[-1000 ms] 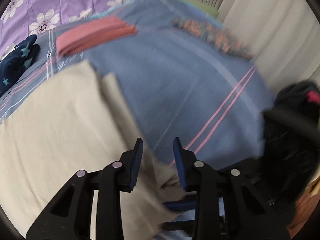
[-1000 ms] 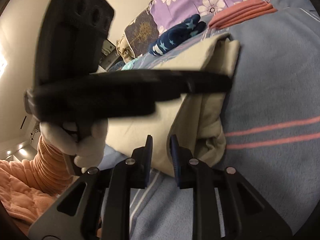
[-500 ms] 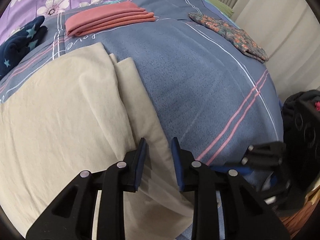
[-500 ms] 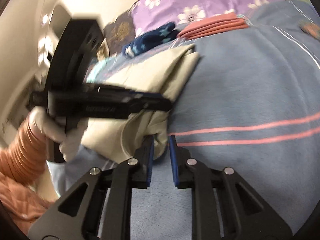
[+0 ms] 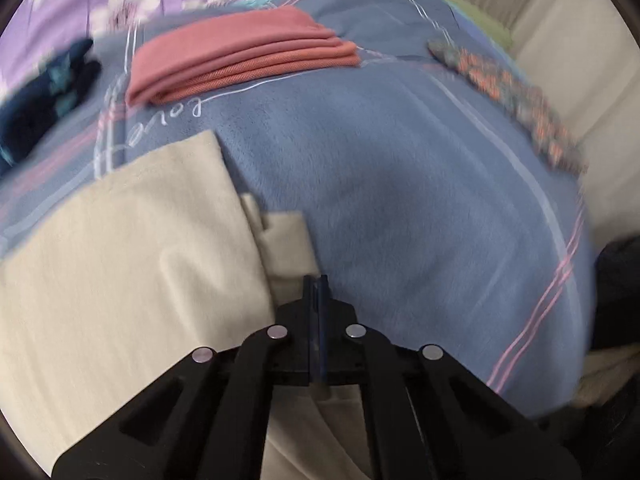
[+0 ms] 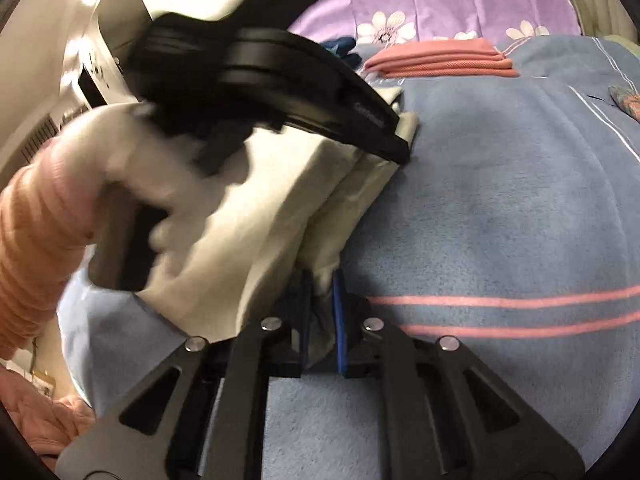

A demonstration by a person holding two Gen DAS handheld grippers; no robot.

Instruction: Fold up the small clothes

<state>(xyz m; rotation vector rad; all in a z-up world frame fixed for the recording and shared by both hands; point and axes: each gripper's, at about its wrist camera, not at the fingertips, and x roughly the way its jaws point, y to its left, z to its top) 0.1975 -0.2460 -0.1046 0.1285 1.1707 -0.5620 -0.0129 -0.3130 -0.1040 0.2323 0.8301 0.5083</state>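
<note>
Both pinching the beige garment (image 5: pixel 120 280) — left tongs (image 5: pixel 316 284) clamped tight, right tongs (image 6: pixel 322 280) narrow around its near corner — lift evenly, fold far across the bed (image 5: pixel 400 184).

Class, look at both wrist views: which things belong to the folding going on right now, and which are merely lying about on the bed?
In the job:
beige garment
left gripper
right gripper

Lying about:
folded pink cloth
navy star garment
floral cloth
blue blanket

one beige garment (image 5: pixel 120 264), one folded pink garment (image 5: pixel 240 60), one navy starred piece (image 5: pixel 44 92), one floral piece (image 5: pixel 516 96), two tongs (image 5: pixel 316 284).
</note>
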